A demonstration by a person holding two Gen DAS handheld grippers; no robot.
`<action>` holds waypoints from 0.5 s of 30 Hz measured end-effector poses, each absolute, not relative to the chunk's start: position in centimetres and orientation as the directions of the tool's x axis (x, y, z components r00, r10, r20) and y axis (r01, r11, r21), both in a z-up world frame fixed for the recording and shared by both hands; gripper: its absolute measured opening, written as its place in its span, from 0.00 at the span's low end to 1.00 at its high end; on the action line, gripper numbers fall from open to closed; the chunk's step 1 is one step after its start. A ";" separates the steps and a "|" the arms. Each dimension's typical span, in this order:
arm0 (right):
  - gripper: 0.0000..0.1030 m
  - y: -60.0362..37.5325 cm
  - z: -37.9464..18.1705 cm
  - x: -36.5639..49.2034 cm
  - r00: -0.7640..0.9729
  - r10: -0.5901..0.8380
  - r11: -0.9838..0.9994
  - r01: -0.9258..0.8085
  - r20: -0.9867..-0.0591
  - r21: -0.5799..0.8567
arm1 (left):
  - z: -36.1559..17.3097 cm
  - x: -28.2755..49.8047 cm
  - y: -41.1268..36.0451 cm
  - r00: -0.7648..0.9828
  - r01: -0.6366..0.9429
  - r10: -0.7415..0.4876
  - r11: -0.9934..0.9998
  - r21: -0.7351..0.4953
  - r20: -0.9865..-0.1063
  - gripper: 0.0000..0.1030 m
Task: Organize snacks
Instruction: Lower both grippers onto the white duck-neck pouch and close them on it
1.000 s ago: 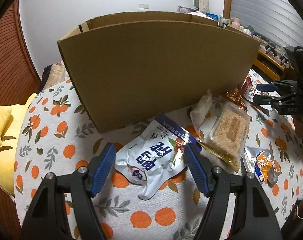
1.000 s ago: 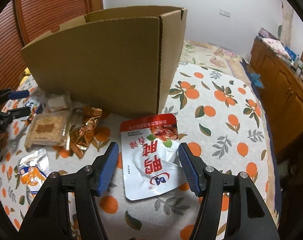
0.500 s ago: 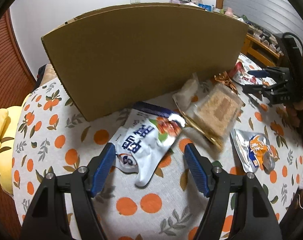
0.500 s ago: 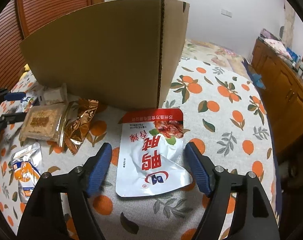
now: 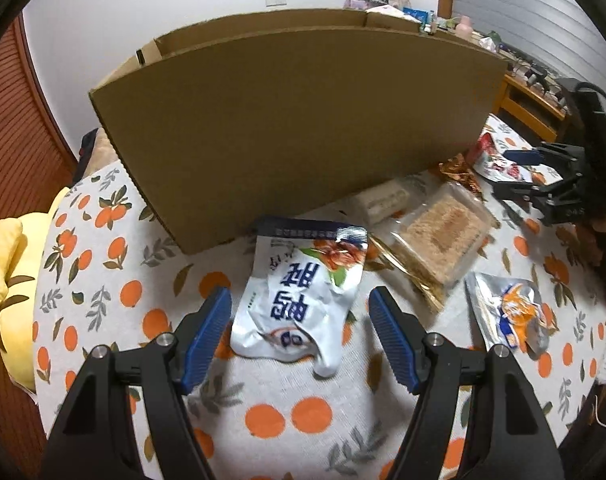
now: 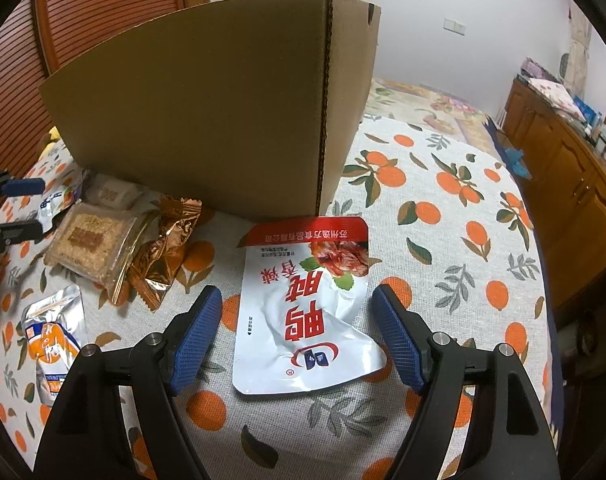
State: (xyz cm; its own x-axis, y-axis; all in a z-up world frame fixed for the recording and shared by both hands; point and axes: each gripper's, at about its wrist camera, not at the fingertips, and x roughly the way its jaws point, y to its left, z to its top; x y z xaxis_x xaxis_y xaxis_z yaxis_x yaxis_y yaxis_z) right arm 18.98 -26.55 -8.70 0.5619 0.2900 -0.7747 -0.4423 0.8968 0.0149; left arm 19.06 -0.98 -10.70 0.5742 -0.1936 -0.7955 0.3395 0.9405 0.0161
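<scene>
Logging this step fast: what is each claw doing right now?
Left claw: open, empty, around the blue-topped white pouch.
Right claw: open, empty, around the red-topped white pouch.

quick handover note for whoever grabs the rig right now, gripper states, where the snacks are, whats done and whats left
Left gripper: jaws open, empty, straddling the blue-topped pouch on the table.
Right gripper: jaws open, empty, over the red-topped pouch.
Cardboard box stands behind both pouches.
Cracker pack, gold wrapper, small white pack and silver-orange pouch lie loose.
Done: nothing visibly boxed; the box's inside is hidden.
Left: grasp, box all.
</scene>
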 end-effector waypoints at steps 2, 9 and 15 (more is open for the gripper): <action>0.79 -26.6 -8.7 19.0 0.562 0.290 0.897 -0.442 -0.775 0.016 | -11.1 19.6 -1.2 0.568 0.338 -0.191 0.941 0.015 -0.800 0.70; 0.79 -26.6 -8.7 19.1 0.561 0.291 0.897 -0.442 -0.775 0.017 | -11.9 20.7 -1.2 0.554 0.325 -0.201 0.946 -0.012 -0.808 0.70; 0.81 -26.6 -8.7 19.1 0.561 0.290 0.898 -0.441 -0.775 0.017 | -11.9 21.0 -1.3 0.559 0.319 -0.204 0.948 -0.019 -0.804 0.67</action>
State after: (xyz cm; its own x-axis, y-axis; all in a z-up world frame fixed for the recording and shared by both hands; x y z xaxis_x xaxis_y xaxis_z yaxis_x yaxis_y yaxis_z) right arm 19.09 -26.59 -8.69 0.5612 0.2897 -0.7753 -0.4405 0.8976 0.0166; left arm 21.00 -1.31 -11.92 0.5589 -0.2042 -0.8037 0.3192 0.9475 -0.0188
